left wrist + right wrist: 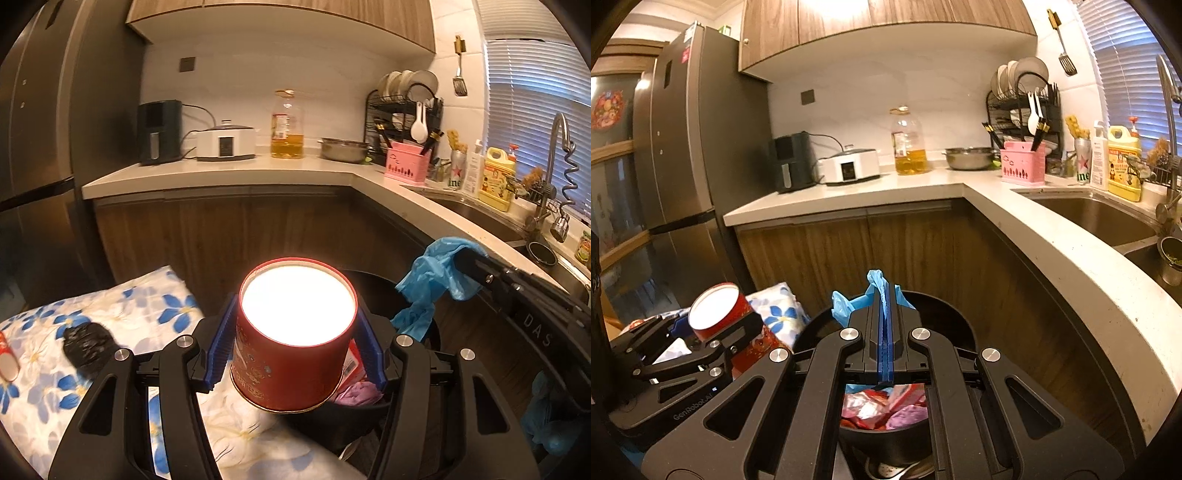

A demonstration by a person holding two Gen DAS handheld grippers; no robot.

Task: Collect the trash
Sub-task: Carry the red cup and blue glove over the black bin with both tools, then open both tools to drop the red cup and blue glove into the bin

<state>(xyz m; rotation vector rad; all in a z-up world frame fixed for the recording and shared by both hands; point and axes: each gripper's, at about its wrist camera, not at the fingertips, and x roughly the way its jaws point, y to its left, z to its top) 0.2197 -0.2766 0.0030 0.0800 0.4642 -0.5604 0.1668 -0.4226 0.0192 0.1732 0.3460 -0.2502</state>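
Oil bottle on countertop, beside pot

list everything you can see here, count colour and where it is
red can: 1, red with white top, held in the left claw
blue bag: 1, blue, pinched in the right claw over the bin
trash bin: 1, black, on the floor by the cabinets, wrappers inside
black bag: 1, black, on the floral cloth
floral cloth: 1, white and blue, left of the bin
oil bottle: 1, clear with yellow oil, on the counter
steel bowl: 1, silver, on the counter
pink holder: 1, pink, by the dish rack
fridge: 1, grey, far left
left claw: 1, black with blue pads
right claw: 1, black, shut
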